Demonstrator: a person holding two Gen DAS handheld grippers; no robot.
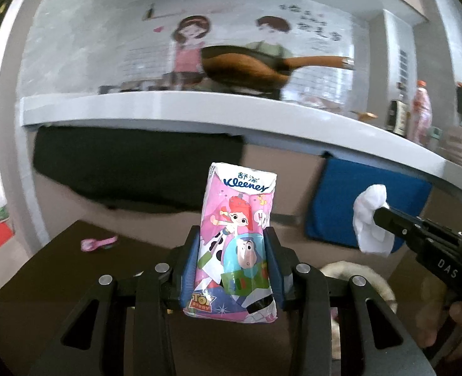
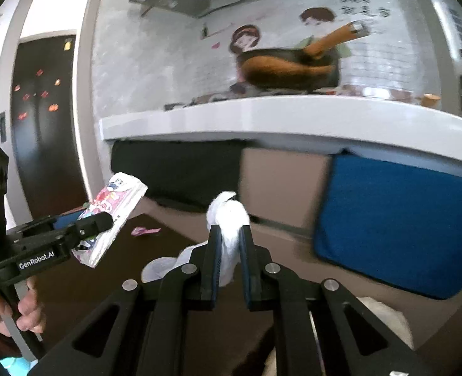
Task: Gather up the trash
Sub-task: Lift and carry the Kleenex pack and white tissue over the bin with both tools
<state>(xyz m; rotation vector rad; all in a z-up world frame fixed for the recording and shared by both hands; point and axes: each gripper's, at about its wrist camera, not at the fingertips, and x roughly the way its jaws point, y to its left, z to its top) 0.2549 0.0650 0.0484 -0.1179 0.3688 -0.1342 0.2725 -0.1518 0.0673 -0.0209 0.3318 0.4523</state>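
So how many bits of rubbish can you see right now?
3. A tissue pack clamped in the left gripper, a crumpled white tissue in the right gripper, and a pink wrapper lying on the dark table. More may be hidden.

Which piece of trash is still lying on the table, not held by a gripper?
The small pink wrapper on the dark table. The tissue pack sits in the left gripper, the white tissue in the right gripper.
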